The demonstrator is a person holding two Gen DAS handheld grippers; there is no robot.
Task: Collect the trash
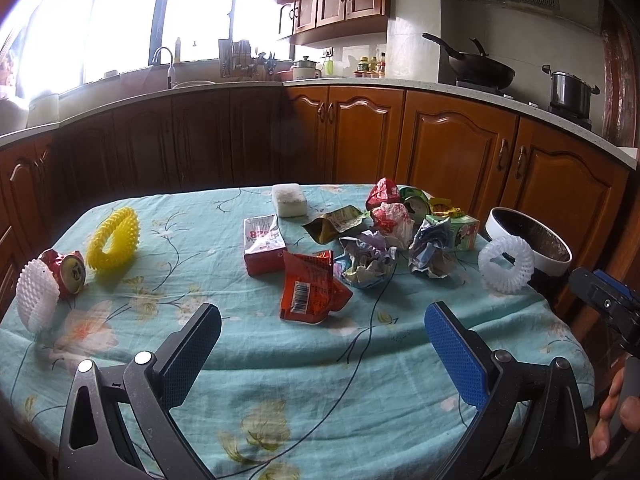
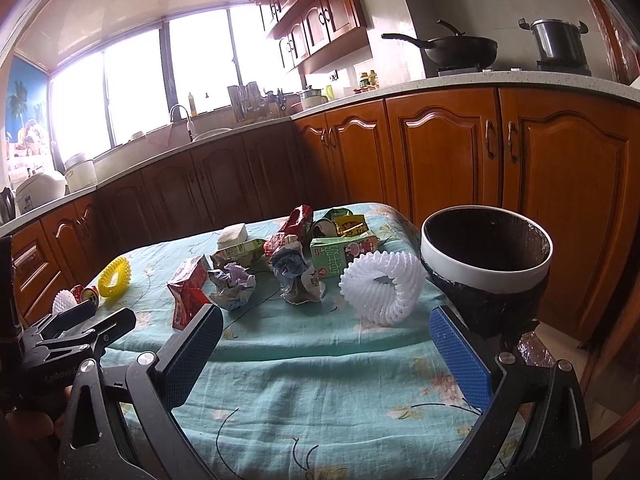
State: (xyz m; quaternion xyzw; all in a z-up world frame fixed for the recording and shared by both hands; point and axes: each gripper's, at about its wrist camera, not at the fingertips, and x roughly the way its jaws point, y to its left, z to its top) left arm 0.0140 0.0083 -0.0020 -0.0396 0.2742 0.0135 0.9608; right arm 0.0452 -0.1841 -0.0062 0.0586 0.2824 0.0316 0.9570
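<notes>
Across the middle of my left wrist view the bench [image 1: 224,364], draped in a teal floral cloth, carries the trash. A red snack wrapper [image 1: 310,288] with a barcode lies nearest, just ahead of my left gripper [image 1: 322,354], whose jaws stand wide apart with nothing between them. Touching the wrapper's upper left edge is a red and white carton [image 1: 263,245], and to its right sit two crumpled paper wads [image 1: 366,262], one beside the other. Behind those, toward the upper right of the cloth, more wrappers, a red foil piece [image 1: 382,194] and a green milk carton [image 1: 464,232] crowd together. A white sponge block [image 1: 289,199] rests near the far edge. At the left of the frame I see a crushed red can [image 1: 70,272] touching a white foam fruit net [image 1: 37,294], with a yellow spiky ring [image 1: 114,238] just beside them. At the right edge another white foam net [image 1: 506,266] stands on its rim at the bench corner, in front of the white-rimmed bin [image 1: 532,254] with its dark liner. From my right wrist view, the right gripper [image 2: 326,350] hovers over the near cloth, jaws likewise spread wide and holding nothing; the bin [image 2: 480,276] sits at centre right, just off the bench corner, and the foam net [image 2: 382,286] is to its left. My left gripper [image 2: 80,328] shows at the lower left of that frame.
</notes>
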